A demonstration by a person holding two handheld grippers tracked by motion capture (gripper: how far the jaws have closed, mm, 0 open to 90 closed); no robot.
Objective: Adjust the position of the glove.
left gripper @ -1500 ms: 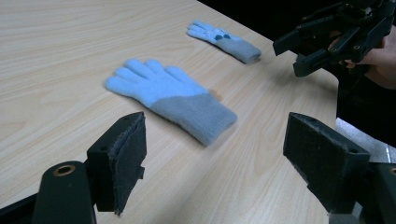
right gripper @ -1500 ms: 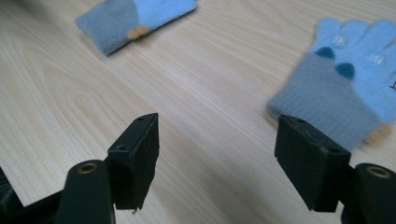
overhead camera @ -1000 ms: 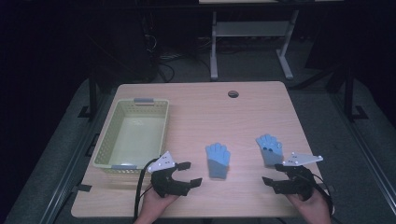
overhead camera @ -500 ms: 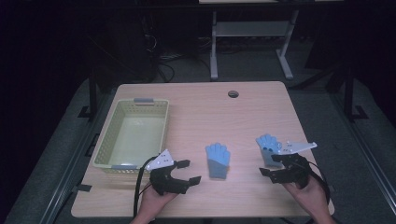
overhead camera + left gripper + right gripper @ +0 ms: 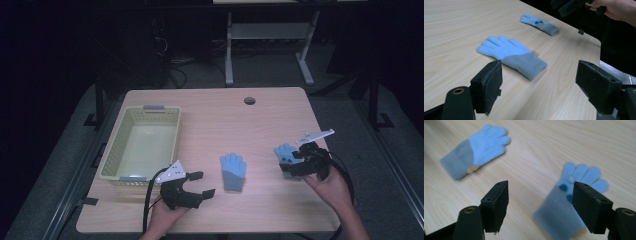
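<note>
1. Two gloves on the table (image 5: 210,115). Mid glove (image 5: 233,171) lies flat toward the front edge, about midway along it, cuff toward the person. Right glove (image 5: 286,155) lies near the front right corner, dark dots on its upper side.
2. One basket (image 5: 170,131), pale green and nothing in it, at the left edge.
3. Right gripper (image 5: 296,161): jaws spread wide, holding nothing, poised over the right glove with the cuff between and below them in the right gripper view.
4. Left gripper (image 5: 200,183): jaws released, bare, low at the front edge between basket and mid glove, apart from both.
5. Risk, thin fabric: the right glove lies flat against the wood, so jaws closing too high would likely slide over the knit and miss.
6. Risk, partial pinch: catching one layer of the cuff could let the glove droop or slip on the way up.
7. Risk, dragging: closing askew may push the glove toward the right edge.
</note>
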